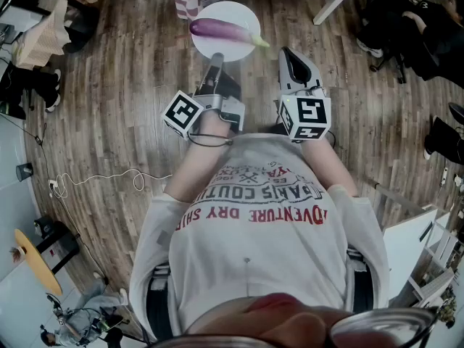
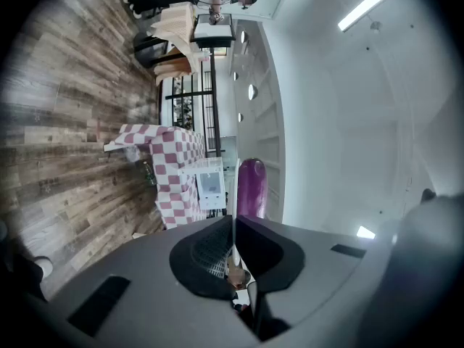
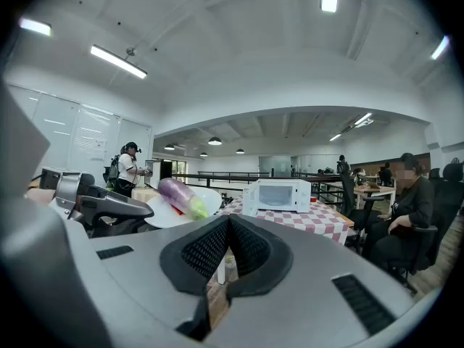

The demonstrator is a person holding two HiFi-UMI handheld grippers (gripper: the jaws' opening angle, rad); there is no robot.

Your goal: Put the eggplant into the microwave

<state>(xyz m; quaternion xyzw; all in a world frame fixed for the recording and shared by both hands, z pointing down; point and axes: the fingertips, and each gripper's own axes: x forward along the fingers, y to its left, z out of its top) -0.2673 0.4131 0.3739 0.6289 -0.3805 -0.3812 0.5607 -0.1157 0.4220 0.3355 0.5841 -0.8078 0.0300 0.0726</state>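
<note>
Left gripper [image 1: 215,61]: pinches plate [image 1: 238,13] rim, top centre. Eggplant [image 1: 221,29]: loose on plate. Right gripper [image 1: 289,54]: pressed together, empty. Microwave [image 3: 279,194]: door looks closed. Risk: tilt your plate and the eggplant rolls off.

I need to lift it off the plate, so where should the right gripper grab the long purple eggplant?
Probably grip the long purple eggplant across its thick middle, coming from above: it lies sideways on the round white plate, and its green stem end tapers.
</note>
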